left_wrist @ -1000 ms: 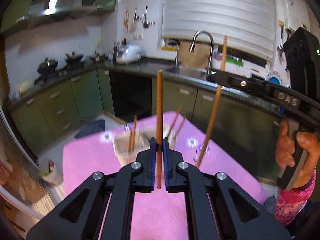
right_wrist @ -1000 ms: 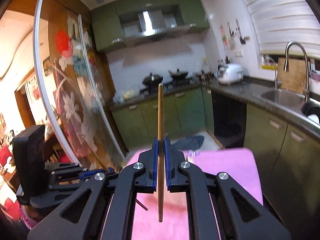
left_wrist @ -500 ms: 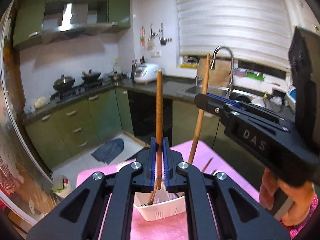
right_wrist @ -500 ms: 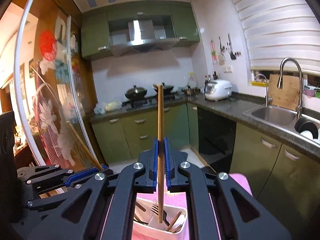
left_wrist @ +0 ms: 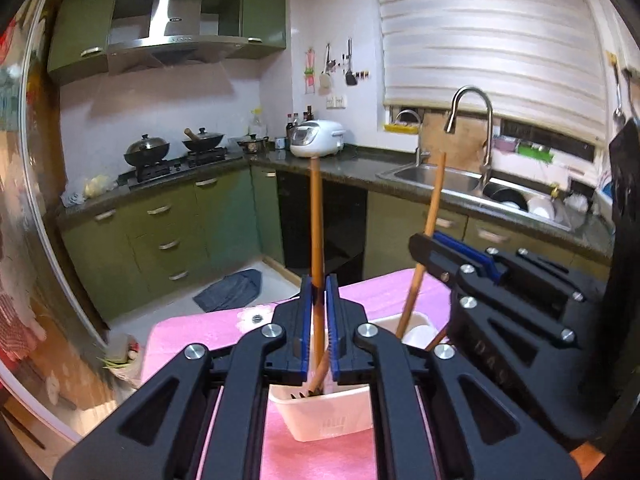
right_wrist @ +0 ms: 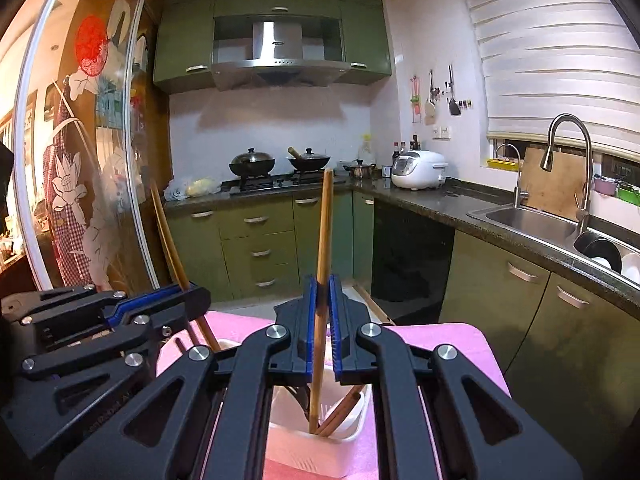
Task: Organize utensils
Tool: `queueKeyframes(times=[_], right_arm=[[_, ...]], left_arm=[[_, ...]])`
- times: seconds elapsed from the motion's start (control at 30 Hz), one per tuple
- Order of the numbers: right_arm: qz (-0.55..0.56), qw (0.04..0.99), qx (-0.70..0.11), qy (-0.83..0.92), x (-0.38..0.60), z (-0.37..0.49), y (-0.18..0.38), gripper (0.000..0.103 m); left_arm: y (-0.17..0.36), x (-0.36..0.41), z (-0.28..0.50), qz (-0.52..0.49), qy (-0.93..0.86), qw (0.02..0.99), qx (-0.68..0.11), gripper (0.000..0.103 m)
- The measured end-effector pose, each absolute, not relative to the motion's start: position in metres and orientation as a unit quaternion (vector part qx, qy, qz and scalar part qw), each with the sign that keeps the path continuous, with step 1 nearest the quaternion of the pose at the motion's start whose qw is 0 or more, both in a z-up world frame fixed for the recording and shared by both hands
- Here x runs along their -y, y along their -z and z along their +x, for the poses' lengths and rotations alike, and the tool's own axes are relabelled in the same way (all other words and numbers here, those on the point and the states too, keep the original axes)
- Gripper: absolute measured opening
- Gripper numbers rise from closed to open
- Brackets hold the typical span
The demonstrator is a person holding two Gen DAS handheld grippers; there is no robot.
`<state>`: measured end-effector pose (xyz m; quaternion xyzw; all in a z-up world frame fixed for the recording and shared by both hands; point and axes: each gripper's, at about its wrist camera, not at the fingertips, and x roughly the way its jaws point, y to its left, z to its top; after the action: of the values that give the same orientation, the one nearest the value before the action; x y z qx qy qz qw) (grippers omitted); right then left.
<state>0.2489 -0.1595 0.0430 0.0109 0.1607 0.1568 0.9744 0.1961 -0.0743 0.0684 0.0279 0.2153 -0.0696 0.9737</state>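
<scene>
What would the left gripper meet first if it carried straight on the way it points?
Probably the white holder just ahead and below the left gripper; the lower end of its chopstick already seems to dip inside. Depth is uncertain.

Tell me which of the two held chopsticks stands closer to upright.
The left gripper's chopstick: it rises nearly straight from the white holder, while the right gripper's chopstick leans to the side.

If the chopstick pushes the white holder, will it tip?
The white holder looks like thin plastic, so probably light. It stands on a soft pink cloth, so it may slide or tip. The chopsticks already leaning inside could shift its balance.
</scene>
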Motion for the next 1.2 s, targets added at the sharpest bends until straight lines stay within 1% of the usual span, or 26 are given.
queueKeyframes(times=[0.17, 0.27, 0.33, 0.37, 0.4, 0.43, 0.47, 0.5, 0.53, 0.57, 0.6, 0.63, 0.67, 0.7, 0.73, 0.77, 0.83, 0.87, 1.03, 1.2], right_arm=[[0.006, 0.976, -0.149, -0.159, 0.156, 0.243, -0.047, 0.007], [0.002, 0.976, -0.155, -0.155, 0.157, 0.244, -0.048, 0.007], [0.002, 0.975, -0.160, -0.157, 0.160, 0.241, -0.048, 0.008], [0.006, 0.974, -0.159, -0.160, 0.162, 0.239, -0.048, 0.008], [0.009, 0.974, -0.158, -0.160, 0.164, 0.237, -0.049, 0.009], [0.017, 0.975, -0.153, -0.162, 0.168, 0.232, -0.051, 0.015], [0.027, 0.975, -0.148, -0.166, 0.173, 0.226, -0.054, 0.020], [0.034, 0.975, -0.141, -0.169, 0.178, 0.219, -0.058, 0.032], [0.038, 0.975, -0.136, -0.172, 0.183, 0.213, -0.062, 0.039], [0.040, 0.975, -0.129, -0.176, 0.187, 0.204, -0.066, 0.041], [0.040, 0.976, -0.124, -0.177, 0.191, 0.195, -0.069, 0.048], [0.041, 0.976, -0.118, -0.177, 0.196, 0.182, -0.071, 0.058], [0.043, 0.977, -0.112, -0.178, 0.202, 0.171, -0.072, 0.064], [0.045, 0.977, -0.108, -0.180, 0.209, 0.156, -0.071, 0.075], [0.046, 0.976, -0.107, -0.181, 0.214, 0.146, -0.069, 0.081], [0.048, 0.976, -0.108, -0.182, 0.220, 0.133, -0.066, 0.083], [0.057, 0.975, -0.113, -0.181, 0.234, 0.107, -0.053, 0.097], [0.060, 0.975, -0.118, -0.181, 0.239, 0.096, -0.046, 0.099], [0.041, 0.973, -0.155, -0.166, 0.249, 0.044, -0.004, 0.098], [0.033, 0.973, -0.163, -0.159, 0.248, 0.011, 0.015, 0.099]], left_arm=[[-0.081, 0.080, 0.190, 0.033, 0.087, 0.976, -0.197, 0.006], [-0.078, 0.083, 0.203, 0.037, 0.089, 0.969, -0.227, 0.006], [-0.074, 0.082, 0.210, 0.032, 0.089, 0.965, -0.244, 0.013], [-0.072, 0.082, 0.209, 0.033, 0.088, 0.965, -0.243, 0.023], [-0.070, 0.081, 0.209, 0.033, 0.086, 0.966, -0.240, 0.027], [-0.069, 0.079, 0.207, 0.031, 0.086, 0.967, -0.236, 0.030], [-0.068, 0.077, 0.204, 0.031, 0.085, 0.968, -0.233, 0.040], [-0.067, 0.075, 0.201, 0.031, 0.082, 0.970, -0.228, 0.056], [-0.068, 0.073, 0.196, 0.031, 0.076, 0.972, -0.221, 0.064], [-0.069, 0.071, 0.191, 0.030, 0.073, 0.974, -0.213, 0.076], [-0.071, 0.069, 0.183, 0.030, 0.070, 0.977, -0.200, 0.081], [-0.072, 0.068, 0.176, 0.033, 0.068, 0.979, -0.191, 0.083], [-0.074, 0.067, 0.168, 0.035, 0.067, 0.980, -0.184, 0.090], [-0.076, 0.066, 0.158, 0.038, 0.064, 0.982, -0.175, 0.097], [-0.076, 0.065, 0.149, 0.039, 0.063, 0.983, -0.171, 0.097], [-0.075, 0.065, 0.138, 0.041, 0.059, 0.983, -0.167, 0.097], [-0.069, 0.064, 0.116, 0.038, 0.057, 0.983, -0.169, 0.097], [-0.064, 0.064, 0.107, 0.034, 0.057, 0.983, -0.174, 0.097], [-0.032, 0.064, 0.063, 0.023, 0.043, 0.979, -0.197, 0.097], [-0.012, 0.067, 0.030, 0.019, 0.044, 0.974, -0.220, 0.097]])
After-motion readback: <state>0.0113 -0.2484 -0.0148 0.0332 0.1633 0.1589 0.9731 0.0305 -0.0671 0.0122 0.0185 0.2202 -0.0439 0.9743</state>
